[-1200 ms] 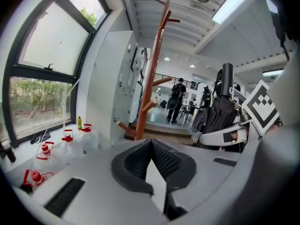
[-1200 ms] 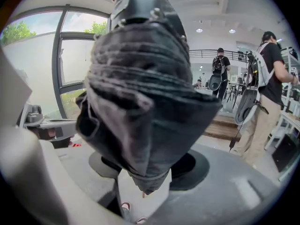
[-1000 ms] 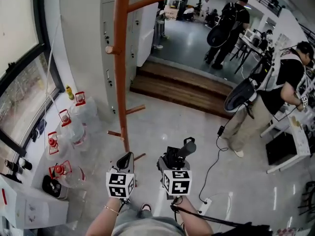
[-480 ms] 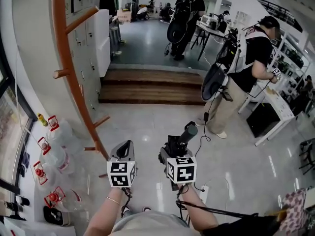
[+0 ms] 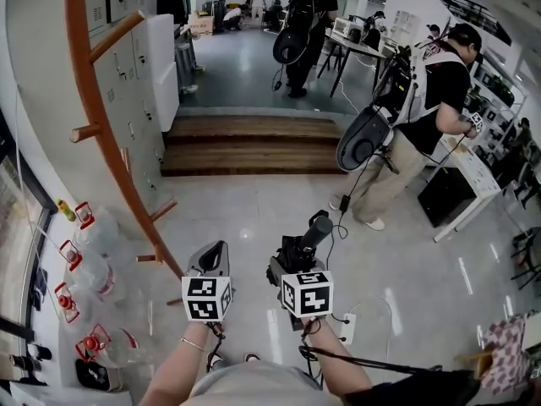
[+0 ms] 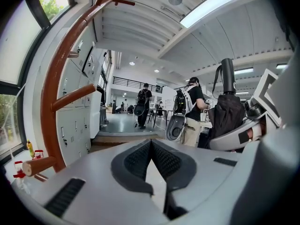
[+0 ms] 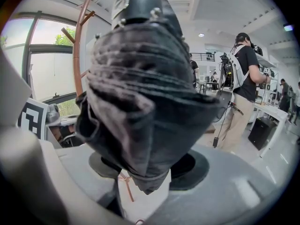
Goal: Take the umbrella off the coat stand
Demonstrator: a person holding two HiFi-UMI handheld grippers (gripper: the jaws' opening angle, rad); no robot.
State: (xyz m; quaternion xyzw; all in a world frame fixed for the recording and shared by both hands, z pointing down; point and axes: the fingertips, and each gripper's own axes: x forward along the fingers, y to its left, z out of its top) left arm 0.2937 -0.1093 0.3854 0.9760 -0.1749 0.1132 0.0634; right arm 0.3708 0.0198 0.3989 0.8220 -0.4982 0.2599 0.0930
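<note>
Black folded cloth of the umbrella (image 5: 318, 228) standing up between the fingers of the right gripper (image 5: 292, 260) in the head view, handle end uppermost, well clear of the orange-brown coat stand (image 5: 100, 138). Judged from that: already lifted off, no part of it touching a peg; left to do, at most, carrying it away or setting it down. Left gripper (image 5: 216, 254) just beside the right one, on its left, between the umbrella and the stand's lower pegs, carrying nothing. Both forearms reaching out from the bottom edge, close together, marker cubes facing up, both tools pointing forward and somewhat down over the pale floor (image 5: 254, 201).

In the left gripper view, fingers (image 6: 136, 161) pressed together at their tips, with nothing between them. To the right of them and a little higher, the umbrella upright in the other tool. To the left of them, the stand's curving pole and a peg, apart from the fingers.

In the right gripper view, fingers (image 7: 194, 170) standing wide and clamped on the bunched fabric, the bundle filling the gap and swelling out above them, its lower end hanging down between the pads. Beyond the fingers to the left, the stand against the window (image 7: 51, 64), well apart from the umbrella. Firm-looking grip, though on soft cloth rather than on the shaft, so probably prone to sagging if swung.
</note>
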